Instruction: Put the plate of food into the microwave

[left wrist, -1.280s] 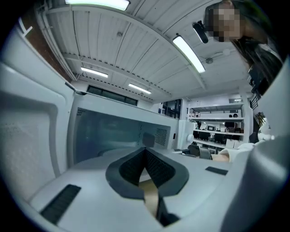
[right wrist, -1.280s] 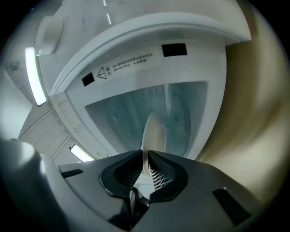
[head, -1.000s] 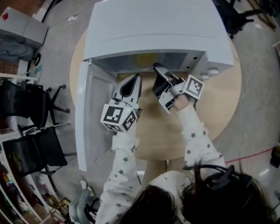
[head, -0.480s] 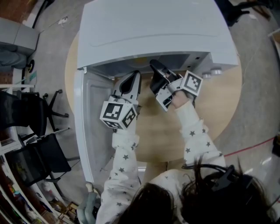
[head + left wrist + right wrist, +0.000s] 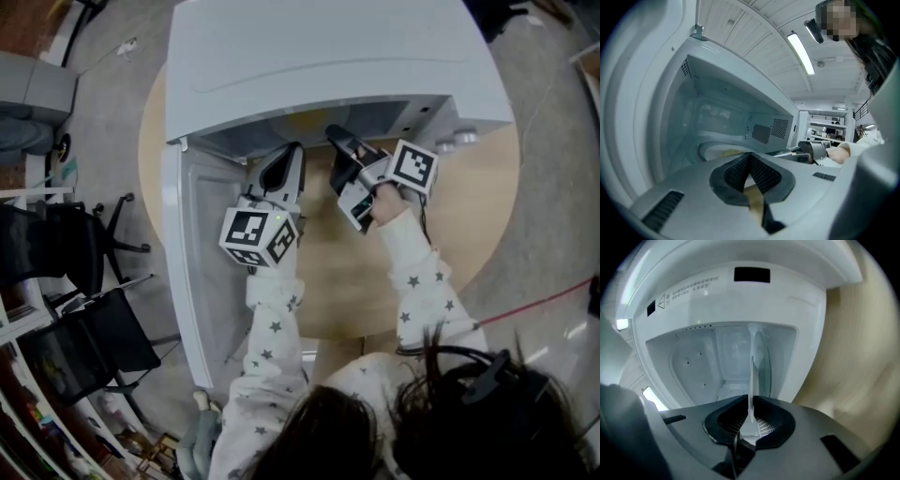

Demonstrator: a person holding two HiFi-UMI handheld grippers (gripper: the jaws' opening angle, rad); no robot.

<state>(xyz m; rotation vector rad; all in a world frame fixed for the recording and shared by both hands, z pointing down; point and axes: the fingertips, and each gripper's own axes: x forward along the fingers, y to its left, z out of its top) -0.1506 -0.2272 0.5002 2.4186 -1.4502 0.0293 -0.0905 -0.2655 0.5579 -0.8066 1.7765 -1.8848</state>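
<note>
the thin white rigid plate sits low inside the cavity of the white box-shaped microwave oven. its rim is clamped between the pads of the right gripper. judged stiff, light and breakable, with a smooth rim that may slip; grasp at the rim and keep it level. the left gripper is closed on nothing at the opening. only the left gripper view shows the yellow food; the right gripper view shows the plate edge-on. the head view alone shows the open white door and the round wooden table.
</note>
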